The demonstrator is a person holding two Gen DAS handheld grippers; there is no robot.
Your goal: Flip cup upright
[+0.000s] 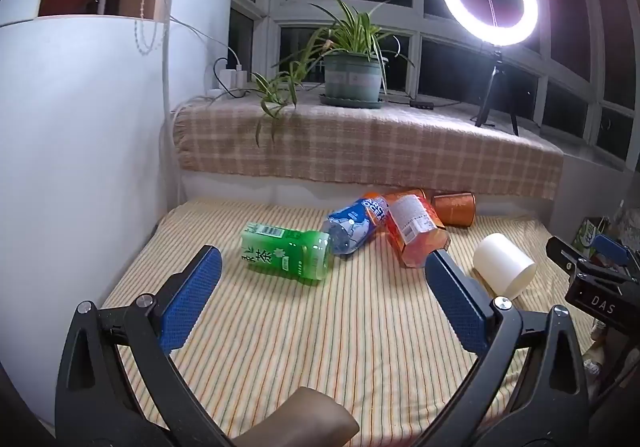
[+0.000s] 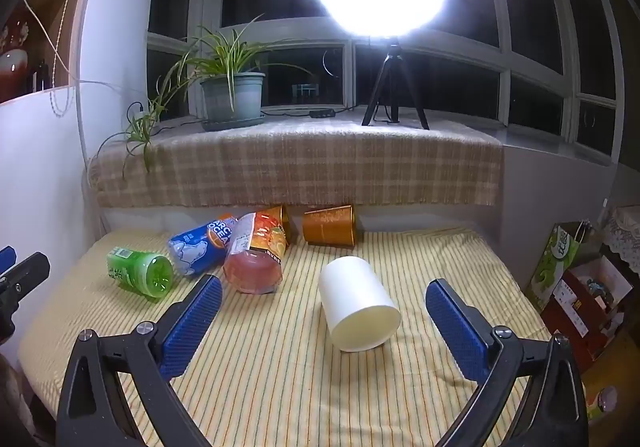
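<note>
A white paper cup (image 2: 357, 307) lies on its side on the striped cloth, its wide end toward me; it also shows in the left wrist view (image 1: 505, 263). My right gripper (image 2: 323, 291) is open and empty, its blue pads either side of the cup and a little short of it. My left gripper (image 1: 323, 259) is open and empty, facing a green bottle (image 1: 286, 251). The right gripper's tip (image 1: 592, 267) shows at the right edge of the left wrist view. Two orange cups (image 2: 330, 226) lie on their sides at the back.
A green bottle (image 2: 140, 271), a blue bottle (image 2: 202, 245) and an orange bottle (image 2: 258, 257) lie on the cloth left of the cup. A plaid-covered ledge (image 2: 296, 163) holds a potted plant (image 2: 234, 95) and a ring light on a tripod (image 2: 394, 87). Boxes (image 2: 580, 287) stand at right.
</note>
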